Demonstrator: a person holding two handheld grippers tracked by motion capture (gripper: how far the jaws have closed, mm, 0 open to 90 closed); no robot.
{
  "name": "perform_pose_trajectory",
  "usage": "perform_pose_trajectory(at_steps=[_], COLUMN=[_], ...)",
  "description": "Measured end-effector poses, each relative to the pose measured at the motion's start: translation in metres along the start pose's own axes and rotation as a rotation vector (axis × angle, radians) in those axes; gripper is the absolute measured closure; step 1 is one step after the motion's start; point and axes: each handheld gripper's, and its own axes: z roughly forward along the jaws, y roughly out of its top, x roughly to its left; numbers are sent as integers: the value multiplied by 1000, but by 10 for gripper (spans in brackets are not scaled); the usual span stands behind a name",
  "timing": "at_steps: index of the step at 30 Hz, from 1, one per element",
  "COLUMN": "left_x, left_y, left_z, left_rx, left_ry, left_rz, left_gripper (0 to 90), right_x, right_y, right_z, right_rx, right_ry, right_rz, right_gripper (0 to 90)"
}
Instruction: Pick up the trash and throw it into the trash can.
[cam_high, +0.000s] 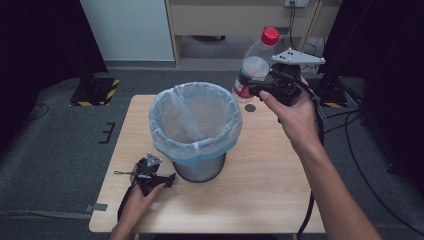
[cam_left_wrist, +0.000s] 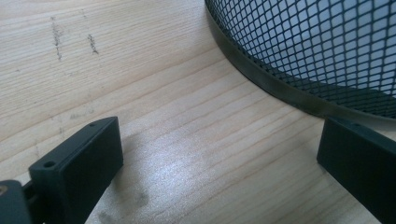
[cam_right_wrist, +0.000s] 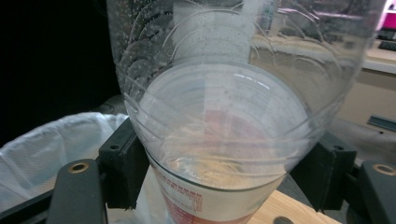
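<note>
Clear plastic bottle (cam_high: 255, 65) with red cap is hanging in the air beyond the far right rim of the mesh bin (cam_high: 196, 131), tilted slightly. Right gripper (cam_high: 255, 89) is clamping it at the lower body, jaws pressing both sides. Left gripper (cam_high: 172, 178) is resting on the wooden table (cam_high: 260, 175) beside the bin's base, jaws standing apart, nothing between them.

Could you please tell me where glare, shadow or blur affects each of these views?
High view: dark corners, evenly lit table. Left gripper view: a sheen on the wood between the jaws, with soft shadows beside them. Right gripper view: the bottle is close, with reflections and droplets on its clear wall; the background is blurred.
</note>
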Motion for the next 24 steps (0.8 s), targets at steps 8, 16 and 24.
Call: perform_pose_trajectory(at_steps=[8,16,24], left_x=[0,0,0], left_y=[0,0,0], left_z=[0,0,0], left_rx=[0,0,0], left_ry=[0,0,0], left_rz=[0,0,0], left_gripper=[0,0,0], right_x=[16,22,24], right_y=[6,3,2], right_z=[5,14,18], right_rx=[-14,-9,-14], right_ry=[35,53,71], right_rz=[-12,-11,-3], right_gripper=[275,275,275])
